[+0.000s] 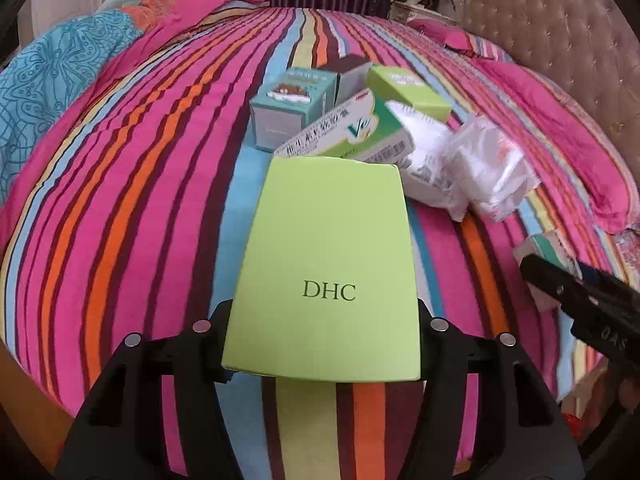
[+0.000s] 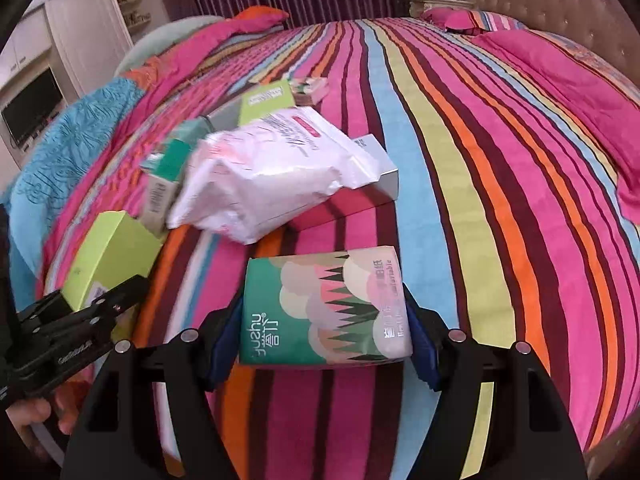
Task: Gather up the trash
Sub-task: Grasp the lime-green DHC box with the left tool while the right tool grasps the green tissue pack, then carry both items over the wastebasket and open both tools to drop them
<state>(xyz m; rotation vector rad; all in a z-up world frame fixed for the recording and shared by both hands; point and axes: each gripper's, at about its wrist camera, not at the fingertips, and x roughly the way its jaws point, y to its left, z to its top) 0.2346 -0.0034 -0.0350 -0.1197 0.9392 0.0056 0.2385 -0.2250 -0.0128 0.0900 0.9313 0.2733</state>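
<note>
My left gripper (image 1: 324, 332) is shut on a light green DHC box (image 1: 326, 264) and holds it above the striped bed; the box also shows in the right wrist view (image 2: 108, 256). My right gripper (image 2: 326, 336) is shut on a green tissue pack (image 2: 324, 308) with a tree pattern. Ahead lies a pile of trash: a white plastic bag (image 2: 264, 184), a teal box (image 1: 292, 108), a green and white carton (image 1: 352, 132) and a small green box (image 1: 408, 92). The right gripper shows at the right edge of the left wrist view (image 1: 580, 300).
The striped bedspread (image 2: 460, 160) covers the whole bed. A blue patterned quilt (image 1: 52, 76) is bunched at the left. A tufted headboard (image 1: 560, 32) and pink pillows (image 1: 540, 104) are at the right. A white cabinet with a TV (image 2: 32, 108) stands far left.
</note>
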